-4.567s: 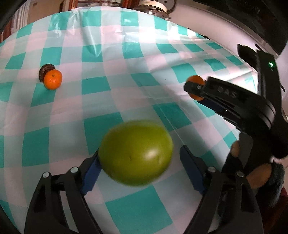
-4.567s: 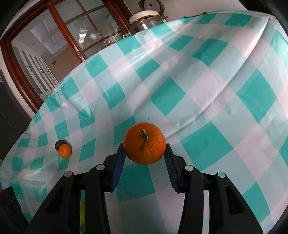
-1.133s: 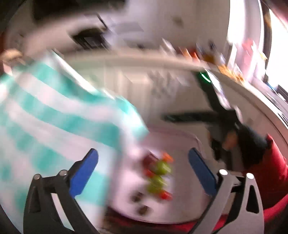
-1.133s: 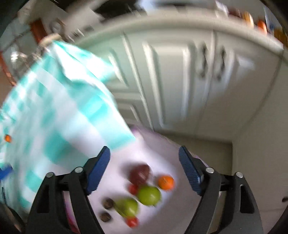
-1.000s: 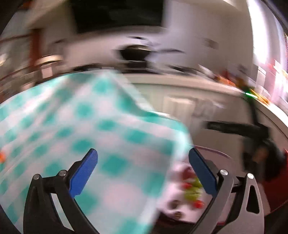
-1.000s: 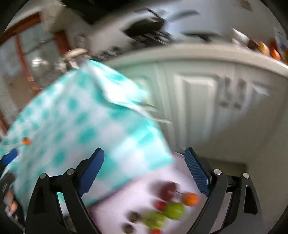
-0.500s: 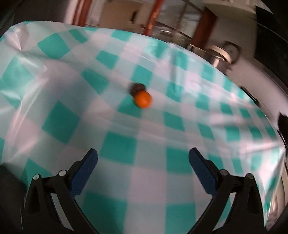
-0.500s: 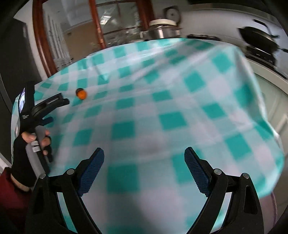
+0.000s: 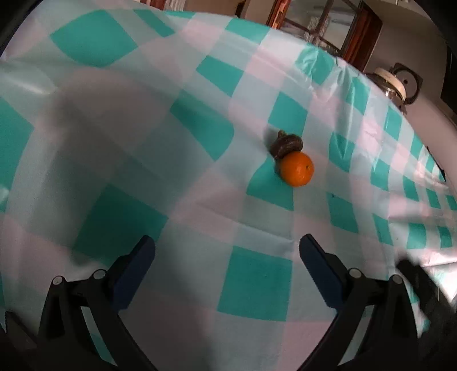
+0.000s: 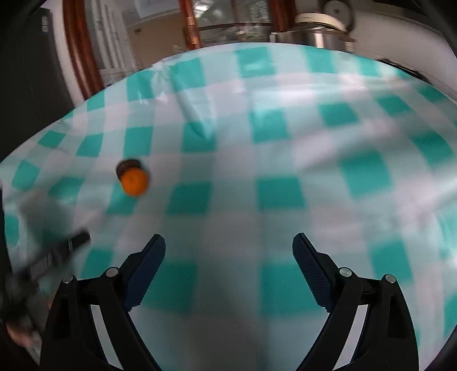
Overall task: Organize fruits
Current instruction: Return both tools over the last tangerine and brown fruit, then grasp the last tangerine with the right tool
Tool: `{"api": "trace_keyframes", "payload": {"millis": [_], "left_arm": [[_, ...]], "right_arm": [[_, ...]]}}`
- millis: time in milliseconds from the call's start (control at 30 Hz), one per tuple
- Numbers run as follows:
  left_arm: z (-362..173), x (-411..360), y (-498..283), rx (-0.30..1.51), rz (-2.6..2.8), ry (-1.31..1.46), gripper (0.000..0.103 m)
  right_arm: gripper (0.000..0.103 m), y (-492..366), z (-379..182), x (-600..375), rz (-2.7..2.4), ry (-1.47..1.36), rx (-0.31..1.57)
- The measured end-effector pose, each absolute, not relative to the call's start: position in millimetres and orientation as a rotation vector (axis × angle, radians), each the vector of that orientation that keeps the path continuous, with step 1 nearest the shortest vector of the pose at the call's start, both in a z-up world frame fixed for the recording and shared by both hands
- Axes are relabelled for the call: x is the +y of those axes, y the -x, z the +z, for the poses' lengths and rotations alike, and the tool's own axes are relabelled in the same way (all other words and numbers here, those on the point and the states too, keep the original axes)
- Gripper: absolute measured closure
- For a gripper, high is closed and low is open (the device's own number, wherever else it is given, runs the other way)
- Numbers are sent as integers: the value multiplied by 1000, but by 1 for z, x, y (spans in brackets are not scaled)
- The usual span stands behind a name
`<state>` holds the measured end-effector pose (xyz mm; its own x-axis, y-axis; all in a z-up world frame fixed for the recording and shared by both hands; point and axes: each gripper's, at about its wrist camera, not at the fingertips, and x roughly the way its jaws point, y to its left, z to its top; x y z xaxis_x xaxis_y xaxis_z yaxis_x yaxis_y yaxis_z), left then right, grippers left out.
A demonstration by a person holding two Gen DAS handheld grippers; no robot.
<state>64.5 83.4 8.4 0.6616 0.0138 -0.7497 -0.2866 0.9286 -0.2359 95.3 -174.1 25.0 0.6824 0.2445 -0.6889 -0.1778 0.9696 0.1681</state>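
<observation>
Daylight reaches my tablecloth [image 9: 257, 285] from the far edge, where the windows [image 9: 328, 25] glow, and it leaves pale sheen on the cloth's far right side. A broad soft shadow dims the cloth toward its left edge. My left camera is fairly sharp: the orange [image 9: 296, 169] shows crisp skin. My right camera is smeared with motion blur, the checks [image 10: 280, 194] soft and the orange streaky. Both views bulge, bending the cloth's edges and darkening the corners.
</observation>
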Motion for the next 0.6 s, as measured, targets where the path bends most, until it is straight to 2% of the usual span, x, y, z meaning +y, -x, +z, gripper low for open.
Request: {"api": "trace_keyframes", "payload": {"millis": [200,600], "left_arm": [[3,80,-67,867,155,340,2],[0,78,-65,856,163,344,2]], "right_arm": [[15,-147,7,-109,416,24,864],[18,-189,3,-39,516,173,870]]}}
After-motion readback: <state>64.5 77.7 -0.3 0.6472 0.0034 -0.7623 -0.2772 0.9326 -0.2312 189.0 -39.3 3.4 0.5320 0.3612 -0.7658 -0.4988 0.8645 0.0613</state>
